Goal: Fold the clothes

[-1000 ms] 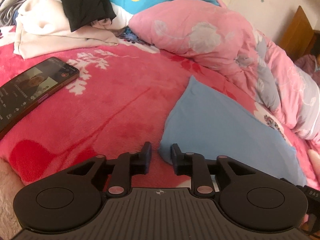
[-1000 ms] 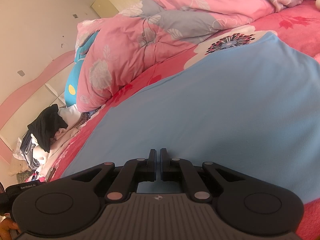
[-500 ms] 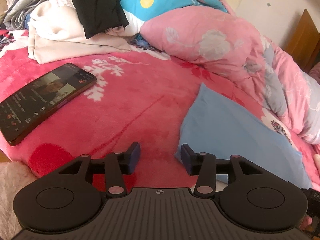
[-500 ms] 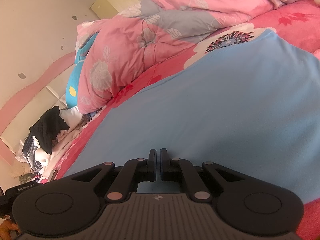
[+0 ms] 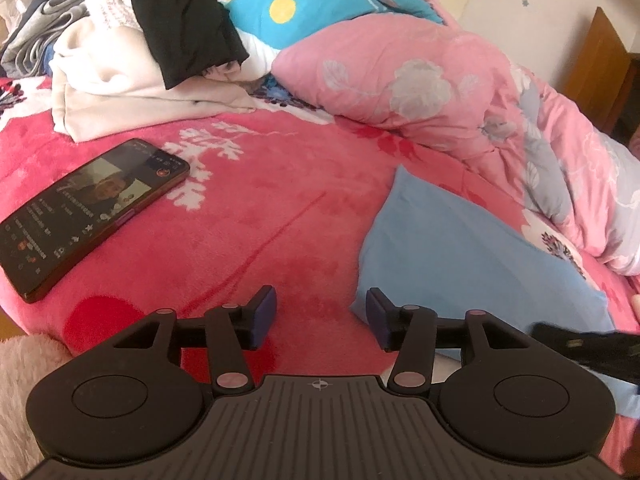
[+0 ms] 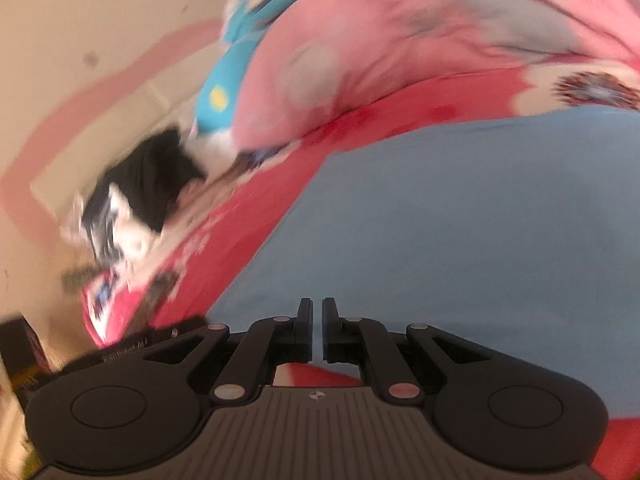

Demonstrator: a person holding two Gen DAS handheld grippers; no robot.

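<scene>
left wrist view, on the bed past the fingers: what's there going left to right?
phone → bare red blanket → blue cloth → pink floral quilt

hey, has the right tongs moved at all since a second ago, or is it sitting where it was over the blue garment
Yes. The right tongs, shut and empty, has swung: the blue garment edge and black clothing have slid right and lower, and the view is blurred.

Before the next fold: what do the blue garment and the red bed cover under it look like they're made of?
Blue garment: looks like a thin, smooth knit, probably cotton jersey; matte, lies flat with a crisp corner and hardly a wrinkle. Red bed cover: looks like plush fleece, likely synthetic; a fuzzy nap holds a brushed streak and darker patches, with soft-edged white flower prints.
</scene>
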